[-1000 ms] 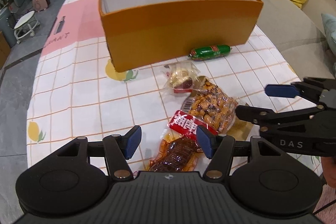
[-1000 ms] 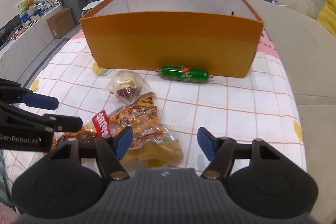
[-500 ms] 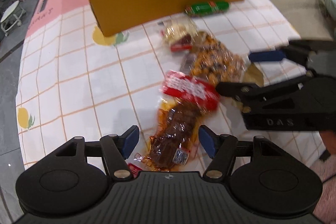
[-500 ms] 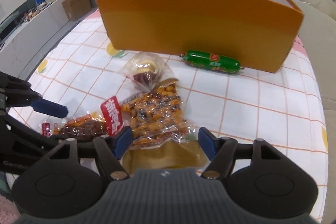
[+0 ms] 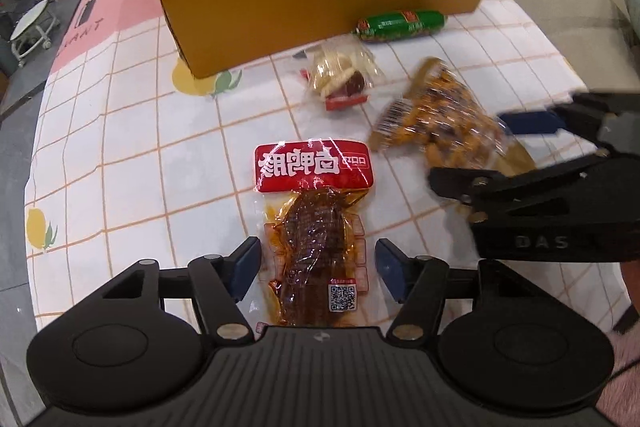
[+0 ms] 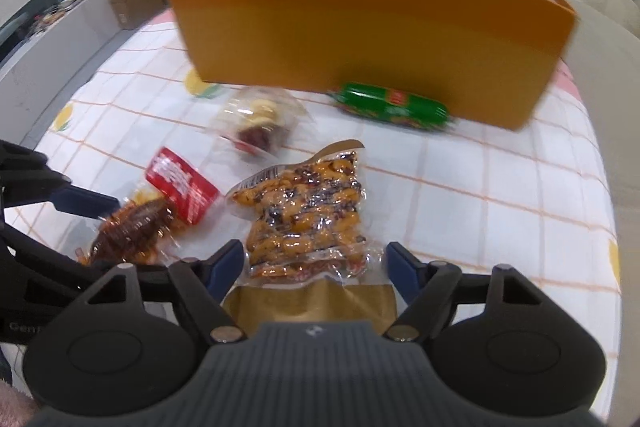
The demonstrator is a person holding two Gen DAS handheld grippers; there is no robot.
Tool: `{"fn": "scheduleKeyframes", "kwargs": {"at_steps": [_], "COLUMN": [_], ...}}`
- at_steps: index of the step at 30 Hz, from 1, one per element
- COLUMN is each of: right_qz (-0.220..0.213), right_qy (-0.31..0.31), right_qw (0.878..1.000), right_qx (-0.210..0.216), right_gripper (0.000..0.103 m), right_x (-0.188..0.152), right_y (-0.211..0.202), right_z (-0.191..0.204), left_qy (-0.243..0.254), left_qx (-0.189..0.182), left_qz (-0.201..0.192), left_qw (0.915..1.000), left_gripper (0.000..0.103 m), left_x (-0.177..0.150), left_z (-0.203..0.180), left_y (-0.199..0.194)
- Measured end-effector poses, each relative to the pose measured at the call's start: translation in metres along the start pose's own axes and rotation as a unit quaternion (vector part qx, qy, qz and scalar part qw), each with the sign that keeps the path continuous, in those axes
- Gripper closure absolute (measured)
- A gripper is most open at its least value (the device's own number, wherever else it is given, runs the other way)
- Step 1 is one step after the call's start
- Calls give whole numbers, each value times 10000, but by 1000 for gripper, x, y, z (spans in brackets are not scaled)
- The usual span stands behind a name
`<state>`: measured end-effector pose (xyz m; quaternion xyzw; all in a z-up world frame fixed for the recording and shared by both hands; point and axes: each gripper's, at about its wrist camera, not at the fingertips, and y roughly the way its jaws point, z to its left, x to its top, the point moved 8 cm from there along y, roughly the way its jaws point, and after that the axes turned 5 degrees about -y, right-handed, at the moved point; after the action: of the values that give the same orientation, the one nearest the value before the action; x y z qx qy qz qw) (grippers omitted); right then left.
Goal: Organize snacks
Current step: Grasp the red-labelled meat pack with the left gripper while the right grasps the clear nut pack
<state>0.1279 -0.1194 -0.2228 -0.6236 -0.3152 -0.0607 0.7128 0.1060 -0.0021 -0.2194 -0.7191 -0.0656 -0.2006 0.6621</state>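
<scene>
I am holding the left hand-held gripper low over the counter, its jaws standing apart after just closing a little, and the red-labelled pack of braised meat is lying flat between them with neither blue pad pressing on it. My right hand-held gripper is also standing apart, its jaws having just been opening, and the clear pack of orange-brown snacks is lying between its fingertips, untouched as far as I can tell. Beyond these, a small clear bag holding a pale and dark red sweet is resting on the checked cloth, and a green sausage is lying right against the near wall of the orange box. The box's white inside is showing only partly.
</scene>
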Motion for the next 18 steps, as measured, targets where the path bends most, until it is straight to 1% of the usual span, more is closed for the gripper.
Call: {"fn": "scheduleKeyframes", "kwargs": {"at_steps": [3, 5, 7, 10, 13, 15, 18], "right_qz": [114, 140, 68, -167, -313, -329, -228], "right_qy": [160, 260, 233, -166, -342, -333, -238], "right_qw": [9997, 9995, 9997, 9994, 9986, 9988, 9994], "right_qx": [-111, -99, -96, -270, -240, -171, -134], "right_gripper": [27, 27, 28, 22, 22, 22, 23], "right_x": [-7, -11, -13, -8, -2, 2, 3], "right_y": [-4, -8, -12, -17, -15, -12, -4], "right_z": [-9, -12, -13, -10, -6, -6, -8], "left_qy": [-472, -654, -643, -579, -778, -988, -1044], "left_qx": [-61, -160, -134, 41, 62, 26, 88], "left_qz": [-143, -234, -278, -301, -286, -196, -238], "left_qw": [9988, 9975, 9975, 9979, 9965, 9949, 9942], "left_gripper": [32, 32, 32, 28, 24, 23, 23], "left_x": [9, 16, 17, 14, 13, 12, 13], "left_z": [4, 6, 4, 4, 9, 15, 20], "left_y": [1, 3, 4, 5, 2, 3, 3]}}
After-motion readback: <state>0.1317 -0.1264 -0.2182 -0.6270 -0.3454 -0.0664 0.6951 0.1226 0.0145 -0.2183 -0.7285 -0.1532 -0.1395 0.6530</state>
